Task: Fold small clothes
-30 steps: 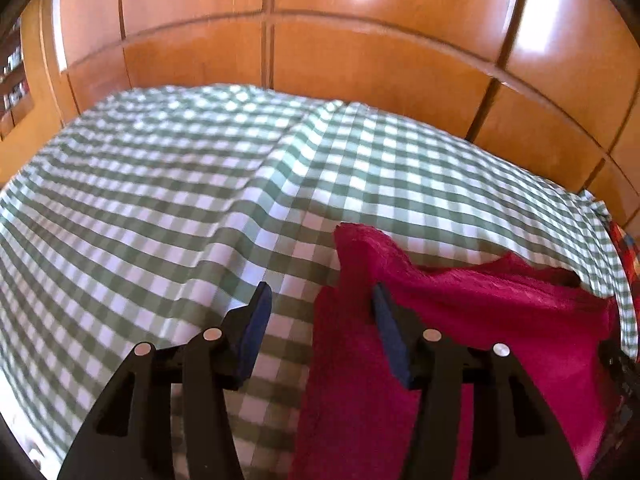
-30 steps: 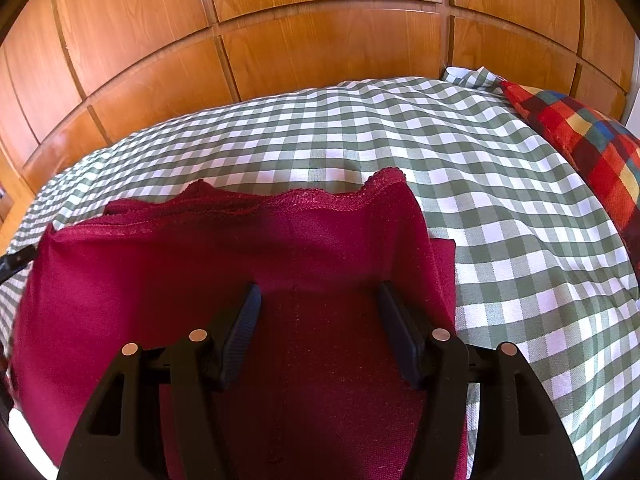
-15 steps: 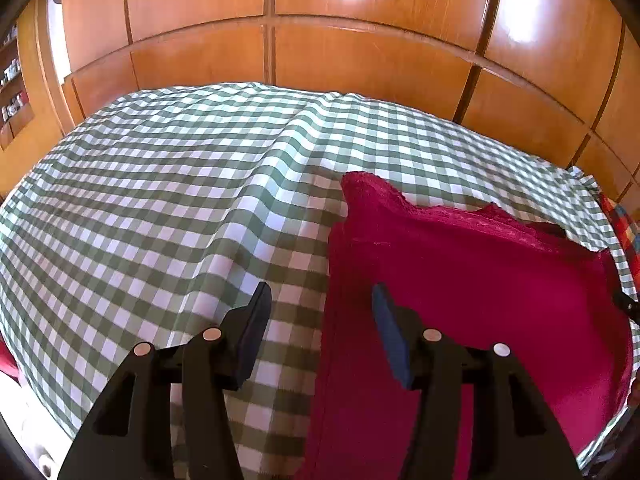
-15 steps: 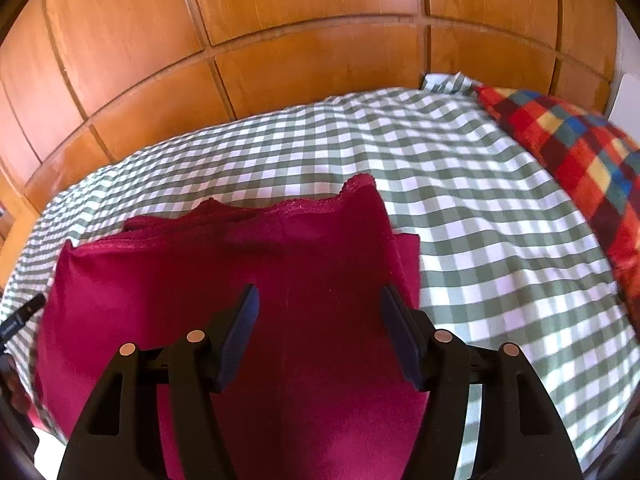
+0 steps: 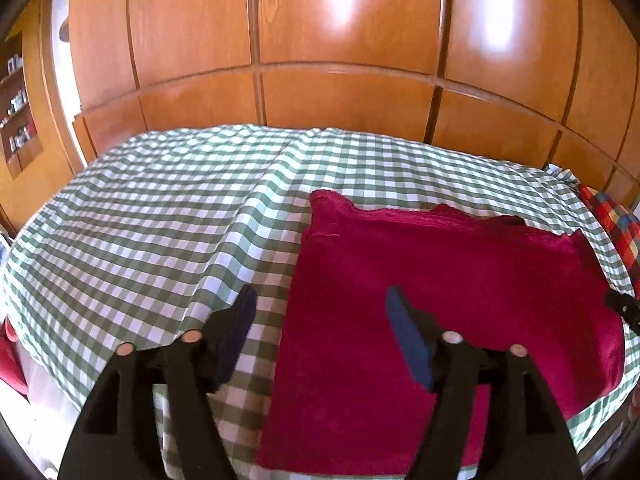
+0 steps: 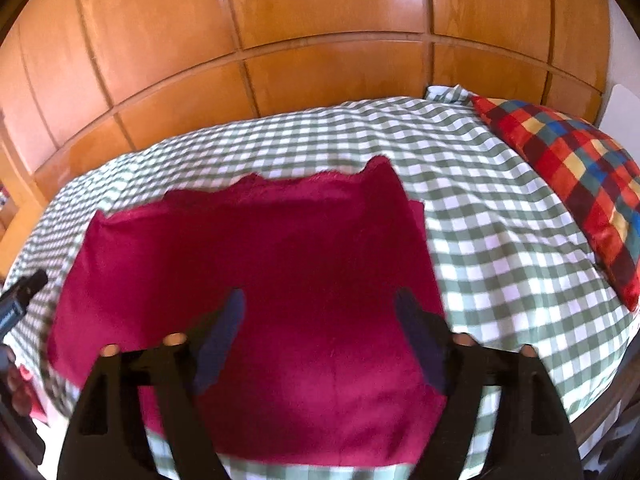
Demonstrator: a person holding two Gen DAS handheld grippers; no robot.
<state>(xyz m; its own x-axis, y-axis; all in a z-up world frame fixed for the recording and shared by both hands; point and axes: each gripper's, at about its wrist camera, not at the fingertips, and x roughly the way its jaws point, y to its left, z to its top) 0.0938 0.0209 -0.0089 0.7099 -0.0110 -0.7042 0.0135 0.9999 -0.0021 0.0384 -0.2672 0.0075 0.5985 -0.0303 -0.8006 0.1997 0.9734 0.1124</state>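
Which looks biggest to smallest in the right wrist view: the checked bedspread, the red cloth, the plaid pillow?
1. Checked bedspread, spanning nearly the whole width.
2. Red cloth, lying flat on it; being nearer the camera inflates it somewhat.
3. Plaid pillow, at the right edge, partly cut off by the frame.

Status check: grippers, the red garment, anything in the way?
Left gripper and right gripper opening, nothing between them. Red garment folded flat on checked bedcover. Nothing obstructing.
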